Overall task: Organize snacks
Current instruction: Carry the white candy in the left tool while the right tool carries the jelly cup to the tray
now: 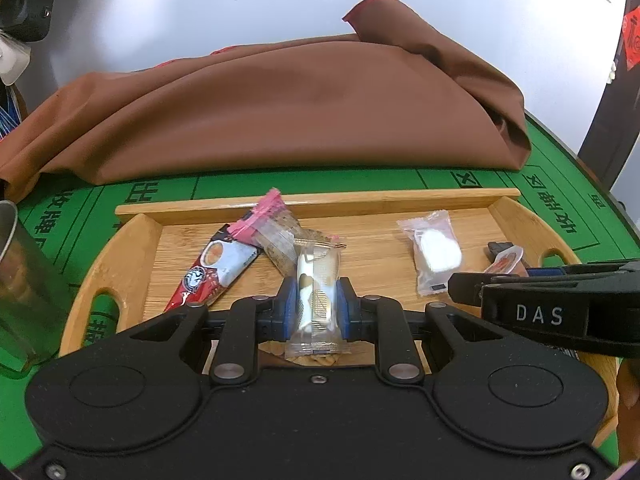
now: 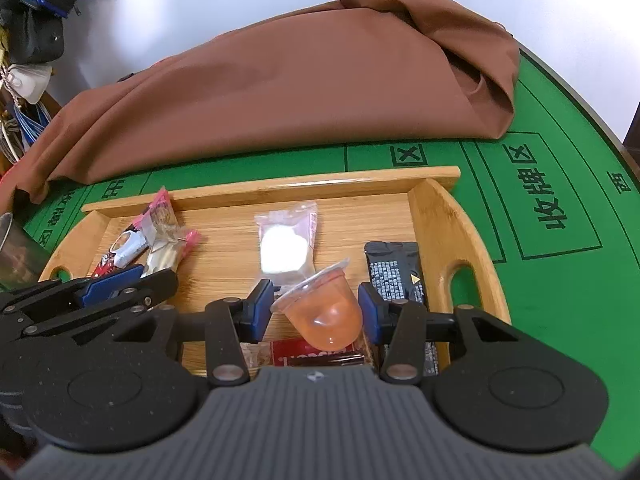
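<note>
Snacks: spread over the wooden tray (image 1: pixel 332 202), which sits on the green mat (image 1: pixel 560 216); I have one in each tool.
Left view, my grip: the left gripper (image 1: pixel 317 312) is clamped on a clear-wrapped wafer bar (image 1: pixel 318 300), blue pads pressing both long sides, the bar held over the tray's near part.
Left view, neighbours: a red-and-white sachet (image 1: pixel 216 272) and a pink-edged biscuit pack (image 1: pixel 272 232) lie overlapping just beyond it; a white candy packet (image 1: pixel 434 254) lies well to the right.
Left view, advice: I judge a straight lift best, because the wrapper tip sits near the biscuit pack and could drag it.
Right view, my grip: the right gripper (image 2: pixel 316 312) stands around an orange jelly cup (image 2: pixel 324 312) lying on its side; the right pad touches it, the left shows a sliver of gap, so it is not yet closed.
Right view, neighbours: a black packet (image 2: pixel 396 272) lies just right, a red packet (image 2: pixel 312 354) underneath.
Right view, advice: squeeze gently; the soft cup could pop out or deform.
</note>
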`<state>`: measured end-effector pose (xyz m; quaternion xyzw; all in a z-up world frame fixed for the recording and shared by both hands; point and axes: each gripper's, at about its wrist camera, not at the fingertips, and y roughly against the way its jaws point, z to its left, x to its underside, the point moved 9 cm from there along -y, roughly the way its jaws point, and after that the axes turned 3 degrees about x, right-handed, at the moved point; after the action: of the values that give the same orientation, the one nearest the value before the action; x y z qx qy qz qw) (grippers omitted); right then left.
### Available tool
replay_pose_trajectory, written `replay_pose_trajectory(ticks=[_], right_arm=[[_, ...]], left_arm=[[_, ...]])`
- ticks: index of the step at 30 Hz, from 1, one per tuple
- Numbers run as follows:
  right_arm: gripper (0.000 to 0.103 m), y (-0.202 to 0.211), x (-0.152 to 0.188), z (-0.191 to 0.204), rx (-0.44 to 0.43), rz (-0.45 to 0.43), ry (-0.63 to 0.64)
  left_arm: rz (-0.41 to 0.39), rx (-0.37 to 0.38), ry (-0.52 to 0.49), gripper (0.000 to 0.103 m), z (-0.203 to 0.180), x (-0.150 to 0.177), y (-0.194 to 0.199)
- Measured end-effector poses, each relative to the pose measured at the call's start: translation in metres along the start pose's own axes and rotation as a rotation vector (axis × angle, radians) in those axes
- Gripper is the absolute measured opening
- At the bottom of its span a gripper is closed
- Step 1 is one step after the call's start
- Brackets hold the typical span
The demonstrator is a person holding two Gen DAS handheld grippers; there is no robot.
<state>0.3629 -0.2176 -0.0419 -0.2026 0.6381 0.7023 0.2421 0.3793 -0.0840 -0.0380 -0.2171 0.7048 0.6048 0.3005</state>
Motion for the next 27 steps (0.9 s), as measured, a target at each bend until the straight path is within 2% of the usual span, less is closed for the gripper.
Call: replay_pose_trajectory(ticks=[27], right_arm=[[0.052,0.001,0.002,0.000,-0.008,-0.010,0.012]], left_arm=[[0.022,-0.003,0.000,0.024,-0.002,0.004,-0.013]])
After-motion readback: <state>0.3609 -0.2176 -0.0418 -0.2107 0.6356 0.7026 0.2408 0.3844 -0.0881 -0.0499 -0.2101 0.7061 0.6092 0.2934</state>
